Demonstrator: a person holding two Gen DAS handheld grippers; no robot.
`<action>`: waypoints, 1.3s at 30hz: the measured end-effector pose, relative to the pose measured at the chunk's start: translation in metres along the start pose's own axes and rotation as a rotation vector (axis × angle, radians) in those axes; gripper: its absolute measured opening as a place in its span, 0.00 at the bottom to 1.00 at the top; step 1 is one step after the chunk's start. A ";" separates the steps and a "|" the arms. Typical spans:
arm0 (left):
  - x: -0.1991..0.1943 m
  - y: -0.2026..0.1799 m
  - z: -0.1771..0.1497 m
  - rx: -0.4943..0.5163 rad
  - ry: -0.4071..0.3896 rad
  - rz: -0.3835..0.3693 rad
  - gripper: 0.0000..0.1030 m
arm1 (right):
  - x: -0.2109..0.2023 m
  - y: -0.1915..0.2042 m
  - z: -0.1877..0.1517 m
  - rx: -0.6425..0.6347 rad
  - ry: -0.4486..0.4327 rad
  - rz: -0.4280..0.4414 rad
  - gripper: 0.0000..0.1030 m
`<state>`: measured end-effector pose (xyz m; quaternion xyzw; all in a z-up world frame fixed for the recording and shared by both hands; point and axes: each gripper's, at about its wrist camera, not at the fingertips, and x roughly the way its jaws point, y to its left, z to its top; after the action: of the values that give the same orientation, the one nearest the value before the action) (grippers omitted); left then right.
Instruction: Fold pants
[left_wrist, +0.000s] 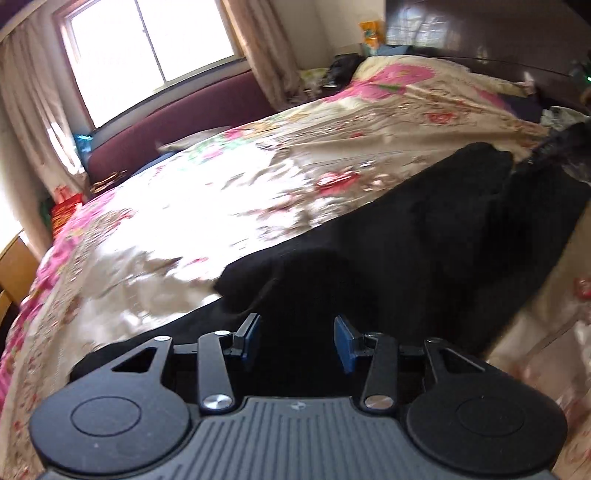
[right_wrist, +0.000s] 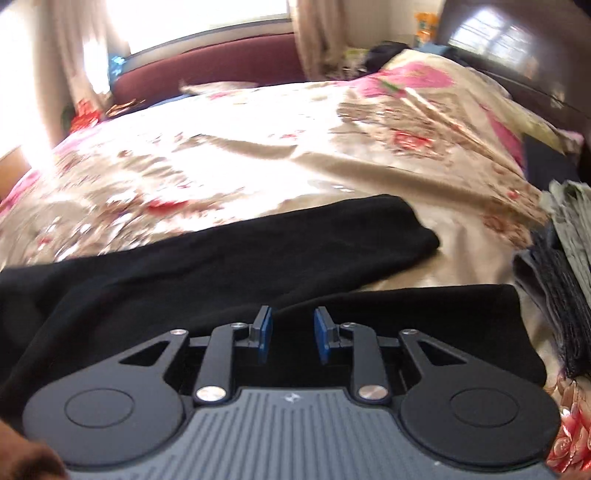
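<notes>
Black pants (right_wrist: 229, 258) lay spread across a floral bedspread (right_wrist: 258, 147), legs trailing toward two o'clock. The left gripper (left_wrist: 297, 341) and right gripper (right_wrist: 293, 338) hovered over them, fingers spread, gripping nothing. A shallow pinch could slip on the loose fabric, skewing the fold.

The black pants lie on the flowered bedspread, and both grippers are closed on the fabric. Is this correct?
Not quite. The black pants do lie on the flowered bedspread, but neither gripper is closed on them. The left wrist view shows the left gripper with its jaws apart, nothing between them; the right wrist view shows the same for the right gripper. Both are open above the fabric.
</notes>
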<state>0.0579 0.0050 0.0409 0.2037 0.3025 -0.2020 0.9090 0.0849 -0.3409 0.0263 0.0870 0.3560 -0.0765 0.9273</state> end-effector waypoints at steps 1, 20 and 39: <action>0.011 -0.015 0.009 0.022 -0.006 -0.036 0.55 | 0.008 -0.017 0.007 0.063 -0.007 -0.006 0.25; 0.092 -0.123 0.059 0.176 0.001 -0.264 0.56 | 0.097 -0.122 0.015 0.604 -0.061 0.144 0.31; 0.102 -0.143 0.057 0.220 0.005 -0.261 0.60 | 0.127 -0.137 0.022 0.780 -0.084 0.246 0.30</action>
<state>0.0895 -0.1676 -0.0177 0.2613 0.3046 -0.3497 0.8466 0.1644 -0.4895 -0.0573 0.4707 0.2489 -0.0980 0.8408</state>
